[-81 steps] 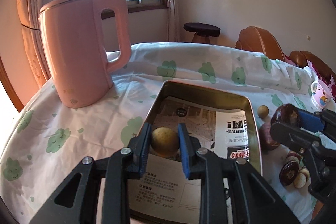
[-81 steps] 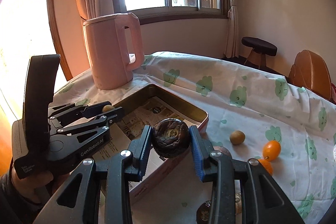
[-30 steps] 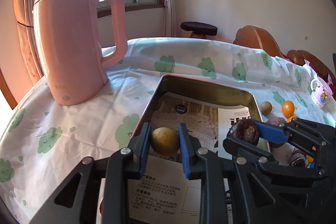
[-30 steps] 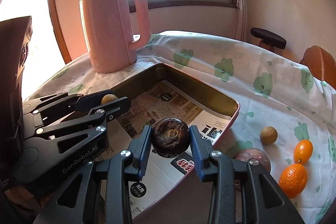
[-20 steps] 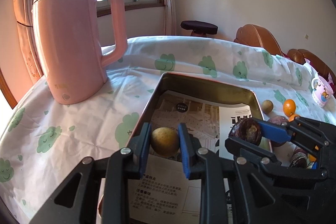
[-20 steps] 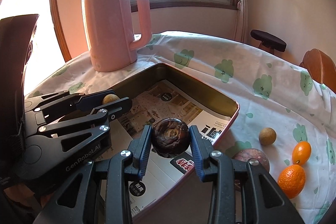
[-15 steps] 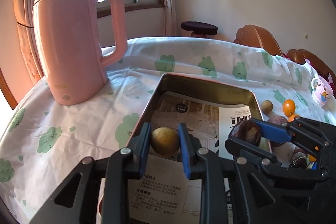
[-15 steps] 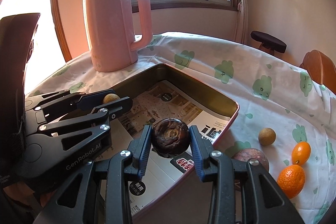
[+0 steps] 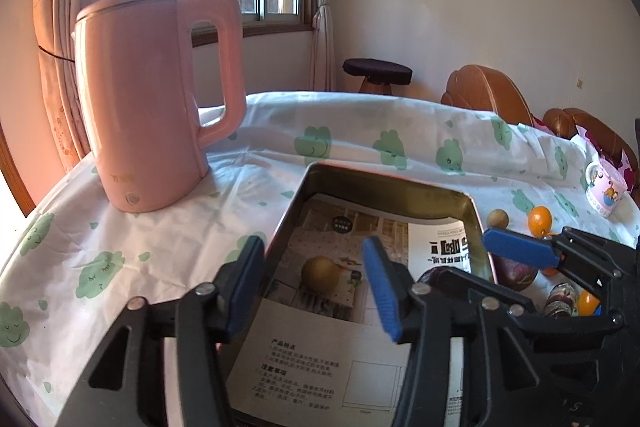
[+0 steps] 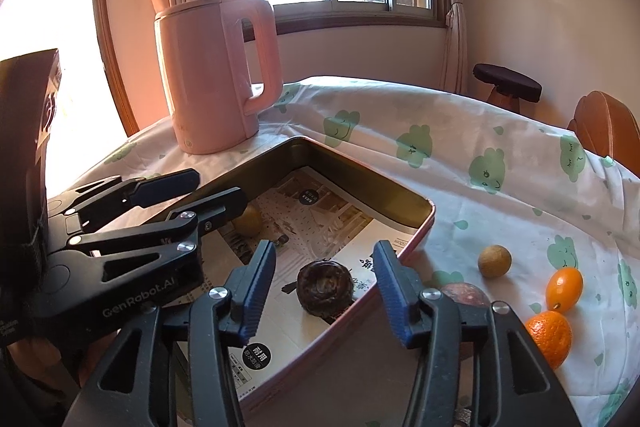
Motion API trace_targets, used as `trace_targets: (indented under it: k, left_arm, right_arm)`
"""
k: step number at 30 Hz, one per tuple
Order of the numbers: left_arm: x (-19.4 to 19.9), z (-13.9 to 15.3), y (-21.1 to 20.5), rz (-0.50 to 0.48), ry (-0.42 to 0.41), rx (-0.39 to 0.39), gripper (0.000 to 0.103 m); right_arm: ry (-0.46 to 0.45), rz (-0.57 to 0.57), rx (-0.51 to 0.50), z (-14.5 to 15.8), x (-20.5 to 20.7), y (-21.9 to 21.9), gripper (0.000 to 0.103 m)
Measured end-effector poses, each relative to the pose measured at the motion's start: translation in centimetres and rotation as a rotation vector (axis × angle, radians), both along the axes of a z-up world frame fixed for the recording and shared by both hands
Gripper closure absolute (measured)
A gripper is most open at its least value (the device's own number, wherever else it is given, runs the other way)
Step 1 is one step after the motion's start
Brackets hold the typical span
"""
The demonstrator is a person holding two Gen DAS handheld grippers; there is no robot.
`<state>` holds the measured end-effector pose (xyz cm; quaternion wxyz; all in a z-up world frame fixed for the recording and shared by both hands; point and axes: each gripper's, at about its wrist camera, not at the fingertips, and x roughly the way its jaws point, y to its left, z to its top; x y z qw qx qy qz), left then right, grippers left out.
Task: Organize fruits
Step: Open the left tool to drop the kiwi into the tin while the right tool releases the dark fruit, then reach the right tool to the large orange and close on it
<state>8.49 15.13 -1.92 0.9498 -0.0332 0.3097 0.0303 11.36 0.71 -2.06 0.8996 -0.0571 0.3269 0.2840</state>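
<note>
A metal tin (image 9: pixel 384 183) (image 10: pixel 360 183) lined with printed paper lies on the table. A small yellow-brown fruit (image 9: pixel 320 274) (image 10: pixel 249 223) rests on the paper between the jaws of my open left gripper (image 9: pixel 312 283) (image 10: pixel 192 193). A dark wrinkled passion fruit (image 10: pixel 325 287) rests in the tin between the jaws of my open right gripper (image 10: pixel 325 285) (image 9: pixel 476 259). Outside the tin lie a brown longan (image 10: pixel 495 261) (image 9: pixel 497 218), a kumquat (image 10: pixel 564 285), a mandarin (image 10: pixel 548 337) and a purple fruit (image 10: pixel 464 297) (image 9: pixel 514 273).
A tall pink kettle (image 9: pixel 156 95) (image 10: pixel 218 71) stands at the tin's far left corner. A small patterned cup (image 9: pixel 604 189) sits at the table's right. Chairs (image 9: pixel 484 95) and a stool (image 9: pixel 378 73) stand beyond the table's far edge.
Both grippers have opened. The yellow-brown fruit and the passion fruit have left the jaws and now lie on the paper in the tin.
</note>
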Motion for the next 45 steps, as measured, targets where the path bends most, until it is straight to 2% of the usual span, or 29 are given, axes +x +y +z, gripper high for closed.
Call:
trace_targets:
  k: [1, 9, 10, 14, 17, 19, 23, 26, 30, 34, 40, 45]
  left_arm:
    - [-0.2, 0.2, 0.0, -0.004, -0.017, -0.006, 0.043]
    - [-0.7, 1.6, -0.5, -0.006, -0.102, -0.019, 0.008]
    - [-0.7, 1.7, -0.6, -0.014, -0.104, -0.027, 0.007]
    - [-0.1, 1.3, -0.8, -0.014, -0.083, -0.034, 0.006]
    - [0.6, 0.6, -0.8, -0.009, -0.032, -0.037, 0.006]
    - [0.8, 0.3, -0.6, -0.009, -0.017, -0.055, 0.006]
    - [1.4, -1.2, -0.5, 0.008, 0.073, -0.057, 0.006]
    - [0.9, -1.1, -0.3, 0.025, 0.068, -0.047, 0.006]
    - [0.8, -1.4, -1.2, 0.032, 0.093, 0.040, 0.006]
    - [-0.4, -1.4, -1.5, 0.043, 0.101, 0.068, 0.006]
    - [-2.9, -1.3, -0.7, 0.067, 0.095, 0.069, 0.005]
    - [-5.0, -0.8, -0.6, 0.078, 0.037, 0.045, 0.005]
  right_arm:
    - [-0.001, -0.008, 0.004, 0.1, 0.0, -0.2, 0.045]
    - [-0.015, -0.061, 0.045, 0.6, -0.4, -2.4, 0.040]
    - [-0.016, -0.066, 0.045, 0.6, -0.4, -2.5, 0.039]
    - [-0.019, -0.094, 0.055, 0.5, -0.6, -3.6, 0.039]
    - [-0.021, -0.119, 0.069, 0.6, -0.8, -4.6, 0.038]
    - [-0.023, -0.137, 0.080, 0.7, -1.1, -5.3, 0.034]
    - [-0.026, -0.176, 0.095, 0.8, -1.9, -7.2, 0.033]
    - [-0.032, -0.211, 0.104, 1.1, -2.7, -9.0, 0.032]
    - [-0.040, -0.256, 0.106, 1.4, -3.7, -11.6, 0.029]
    - [-0.034, -0.301, 0.073, 1.3, -4.6, -14.2, 0.027]
    - [-0.004, -0.348, 0.051, 0.3, -6.3, -17.4, 0.027]
    - [0.010, -0.308, 0.019, -0.6, -7.8, -17.3, 0.027]
